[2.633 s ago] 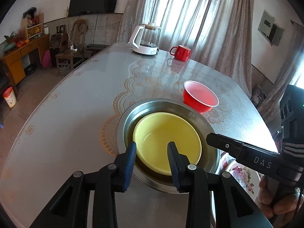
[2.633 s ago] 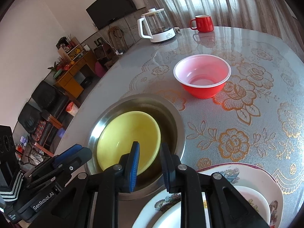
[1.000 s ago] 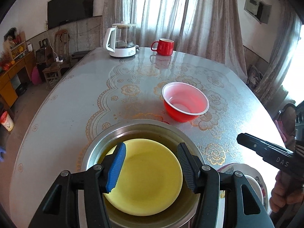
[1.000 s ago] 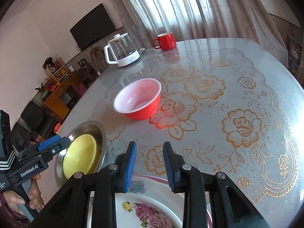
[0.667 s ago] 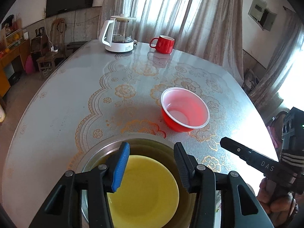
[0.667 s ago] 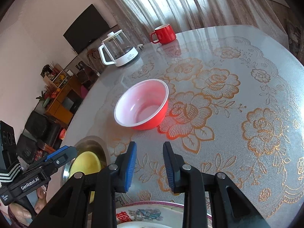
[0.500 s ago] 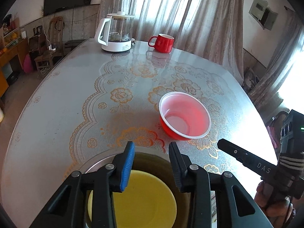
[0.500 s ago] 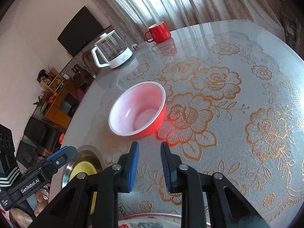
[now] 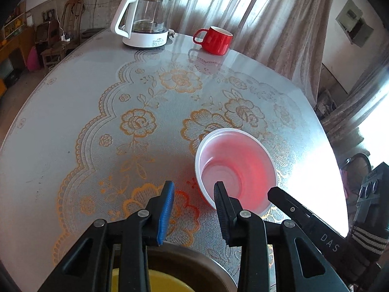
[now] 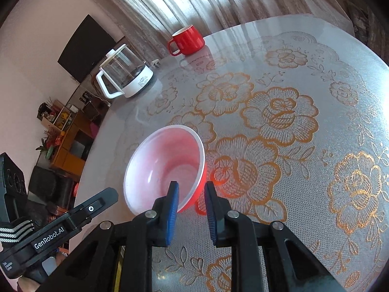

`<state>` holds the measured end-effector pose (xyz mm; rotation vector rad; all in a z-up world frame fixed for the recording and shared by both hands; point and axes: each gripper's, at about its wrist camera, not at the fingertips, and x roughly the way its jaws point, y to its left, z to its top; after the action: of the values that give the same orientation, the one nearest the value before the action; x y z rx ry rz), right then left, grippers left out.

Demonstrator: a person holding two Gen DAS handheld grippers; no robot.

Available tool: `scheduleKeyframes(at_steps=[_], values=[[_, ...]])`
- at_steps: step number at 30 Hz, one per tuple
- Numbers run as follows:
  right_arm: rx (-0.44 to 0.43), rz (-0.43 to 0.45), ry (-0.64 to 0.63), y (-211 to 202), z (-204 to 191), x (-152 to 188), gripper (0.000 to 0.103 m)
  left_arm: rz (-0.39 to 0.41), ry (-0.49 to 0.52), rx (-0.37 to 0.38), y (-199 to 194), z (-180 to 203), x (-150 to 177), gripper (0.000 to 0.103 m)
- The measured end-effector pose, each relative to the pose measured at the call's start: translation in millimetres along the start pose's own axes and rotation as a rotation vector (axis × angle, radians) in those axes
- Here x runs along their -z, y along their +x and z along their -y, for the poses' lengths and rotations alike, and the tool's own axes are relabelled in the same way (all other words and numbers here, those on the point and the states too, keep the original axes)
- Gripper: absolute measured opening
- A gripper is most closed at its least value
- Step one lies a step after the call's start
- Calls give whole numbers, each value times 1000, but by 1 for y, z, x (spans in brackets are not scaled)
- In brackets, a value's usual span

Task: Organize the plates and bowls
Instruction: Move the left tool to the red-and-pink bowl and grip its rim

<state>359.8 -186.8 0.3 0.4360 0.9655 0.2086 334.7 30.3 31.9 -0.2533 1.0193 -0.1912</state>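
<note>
Right hand-held gripper (image 10: 189,188): astride rim | red bowl (image 10: 165,168): round, glossy plastic

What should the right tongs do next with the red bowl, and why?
Probably ease forward and down a little, then close on the rim. The right tongs straddle the near rim of the red bowl, one pad inside and one outside, a gap showing at both pads. The left tongs hang beside the bowl, holding nothing.

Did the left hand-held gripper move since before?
Yes. The left hand-held gripper has moved forward, off the yellow bowl and toward the red bowl, which sits in the same place on the table.
</note>
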Motion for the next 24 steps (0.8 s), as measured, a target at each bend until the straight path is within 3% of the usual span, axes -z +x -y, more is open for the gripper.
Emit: scheduleKeyframes(at_steps=[3, 4, 7, 24], values=[[7, 0, -6, 5, -1, -1, 15, -13, 7, -10, 9, 0, -3, 33], [10, -2, -8, 6, -1, -1, 13, -20, 7, -8, 13, 1, -5, 24], [17, -2, -15, 8, -1, -1, 11, -46, 1, 18, 22, 1, -6, 10], [-30, 24, -8, -21, -7, 18, 10, 40, 43, 54, -32, 4, 26, 10]])
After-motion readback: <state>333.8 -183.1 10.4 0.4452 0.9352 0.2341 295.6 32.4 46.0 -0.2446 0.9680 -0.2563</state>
